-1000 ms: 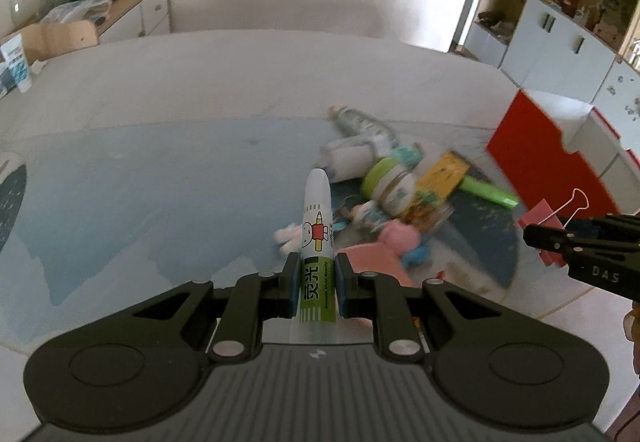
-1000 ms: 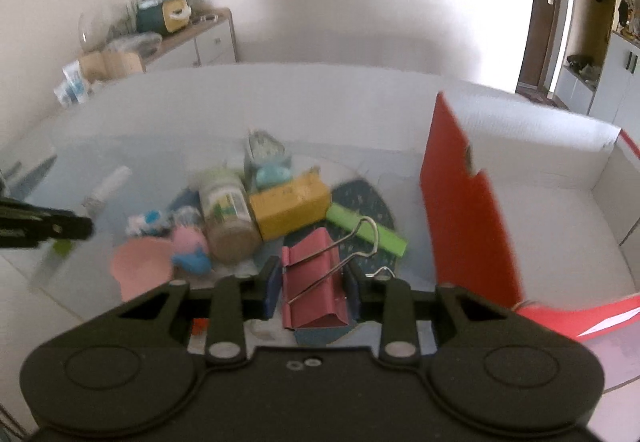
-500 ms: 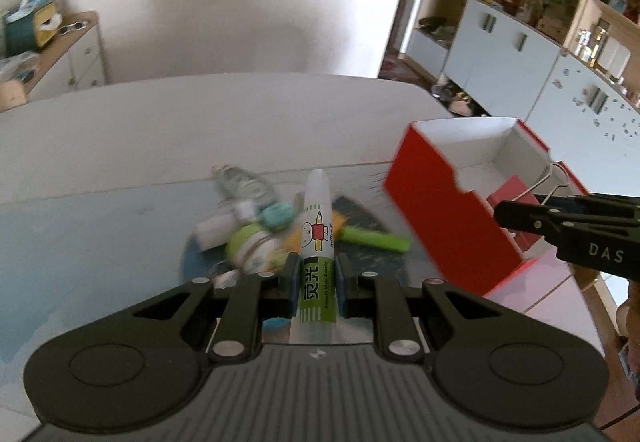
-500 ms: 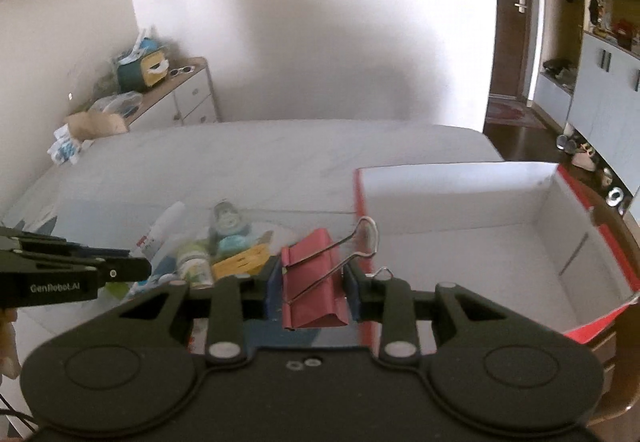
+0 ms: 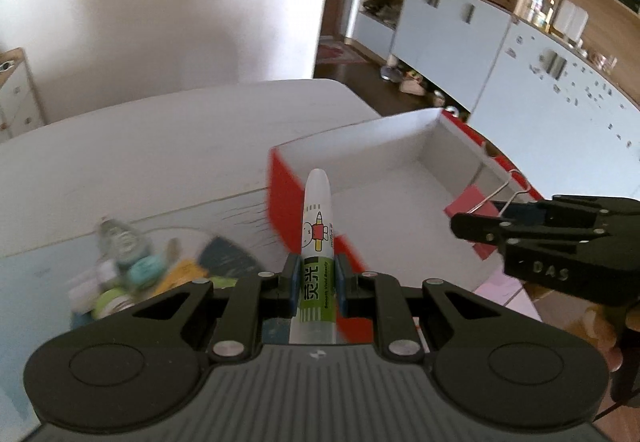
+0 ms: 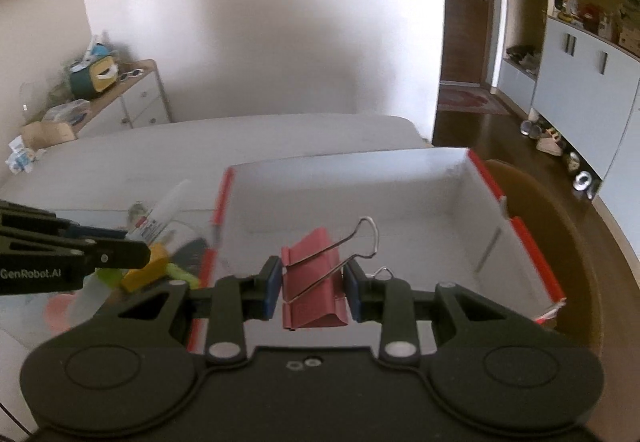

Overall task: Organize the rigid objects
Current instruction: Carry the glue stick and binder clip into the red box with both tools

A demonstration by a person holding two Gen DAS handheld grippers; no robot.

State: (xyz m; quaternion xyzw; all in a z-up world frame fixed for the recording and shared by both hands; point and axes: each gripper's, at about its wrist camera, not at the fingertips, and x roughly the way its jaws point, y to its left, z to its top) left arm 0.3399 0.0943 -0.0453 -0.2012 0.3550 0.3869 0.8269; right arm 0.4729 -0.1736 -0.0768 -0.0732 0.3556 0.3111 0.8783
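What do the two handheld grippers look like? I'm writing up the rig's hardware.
Both the left gripper and the right gripper are matte black, with ribbed housings, two round recesses, silver screws and blue-padded fingers. Side markings read "GenRobot.AI" on the left one and "DAS" on the right. No cables or sleeves are clearly visible.

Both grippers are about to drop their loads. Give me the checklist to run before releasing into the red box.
1. Left gripper shut on the marker: ok.
2. Right gripper shut on the binder clip: ok.
3. Binder clip above the red box opening: ok.
4. Marker fully past the box's near wall: not ok, only the tip crosses it.
5. Box floor bare where the items would land: ok.
6. Height above the box floor: cannot tell.
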